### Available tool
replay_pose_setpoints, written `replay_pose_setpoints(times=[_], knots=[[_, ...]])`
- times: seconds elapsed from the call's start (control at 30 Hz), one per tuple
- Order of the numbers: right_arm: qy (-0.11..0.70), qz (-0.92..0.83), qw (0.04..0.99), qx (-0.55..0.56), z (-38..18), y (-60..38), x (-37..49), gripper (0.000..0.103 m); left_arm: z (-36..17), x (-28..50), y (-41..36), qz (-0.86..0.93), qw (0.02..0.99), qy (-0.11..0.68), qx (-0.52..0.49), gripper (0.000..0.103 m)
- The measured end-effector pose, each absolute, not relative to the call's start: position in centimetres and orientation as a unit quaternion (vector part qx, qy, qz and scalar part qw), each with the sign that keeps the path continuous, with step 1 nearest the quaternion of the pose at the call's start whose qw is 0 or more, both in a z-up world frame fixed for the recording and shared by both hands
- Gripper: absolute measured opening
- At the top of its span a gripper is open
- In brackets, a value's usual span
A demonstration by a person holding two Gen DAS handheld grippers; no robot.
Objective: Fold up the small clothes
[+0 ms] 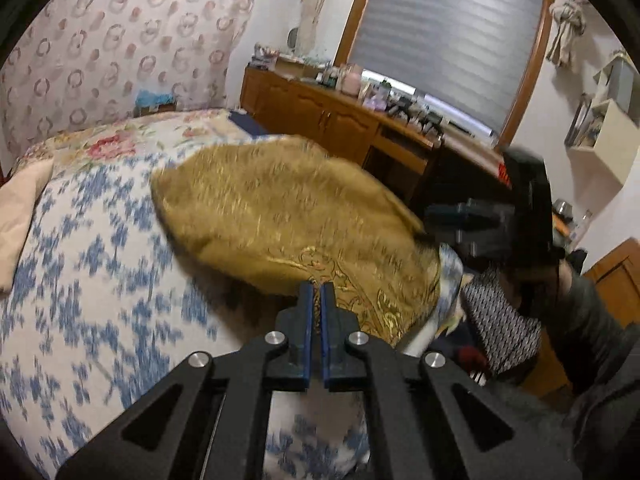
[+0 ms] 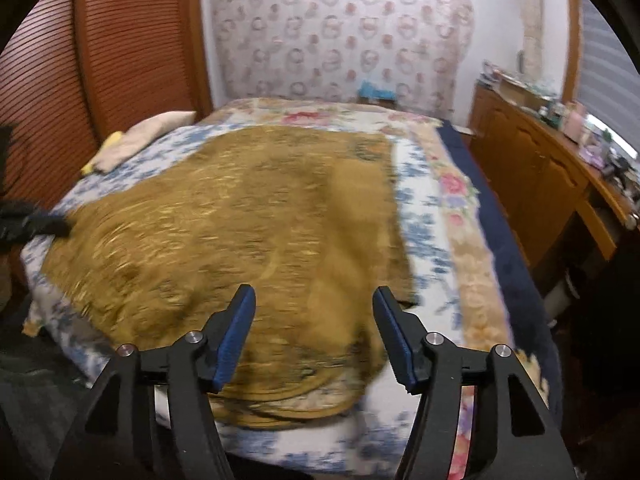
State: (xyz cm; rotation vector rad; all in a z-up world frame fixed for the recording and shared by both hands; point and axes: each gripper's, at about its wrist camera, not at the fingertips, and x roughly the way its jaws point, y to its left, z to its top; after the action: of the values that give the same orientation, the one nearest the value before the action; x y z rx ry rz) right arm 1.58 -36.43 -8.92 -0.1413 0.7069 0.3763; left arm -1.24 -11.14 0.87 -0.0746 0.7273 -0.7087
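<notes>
The left tongs (image 1: 319,292) are pressed together on the near hem of the gold cloth (image 2: 224,216), which lies spread on the floral bed (image 2: 432,216), its near edge draping over the bed's front; it looks thin, light and limp, likely a little slick, so it should sag wherever unsupported; corners and the embroidered border seem the best holds; the right tongs (image 2: 314,300) stand apart over the near right corner, gripping nothing.
</notes>
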Motion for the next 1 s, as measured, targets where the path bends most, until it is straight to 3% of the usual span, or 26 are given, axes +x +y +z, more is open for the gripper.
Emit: replay_pose_setpoints(times=[0.37,0.93,1.0], knots=[[0.315,0.244,0.914,-0.080,-6.6,-32.2,-0.9,0.065,2.4,6.6,-13.8,-0.325,0.881,0.341,-0.043,0.000],[0.367,0.222,0.898,-0.095,-11.4,-32.4,1.2,0.065,0.8,8.3,-13.2,-0.292,0.889,0.351,-0.042,0.000],[0.369,0.217,0.899,-0.096,-11.4,-33.0,1.4,0.059,0.9,8.2,-13.1,-0.291,0.890,0.349,-0.042,0.000]])
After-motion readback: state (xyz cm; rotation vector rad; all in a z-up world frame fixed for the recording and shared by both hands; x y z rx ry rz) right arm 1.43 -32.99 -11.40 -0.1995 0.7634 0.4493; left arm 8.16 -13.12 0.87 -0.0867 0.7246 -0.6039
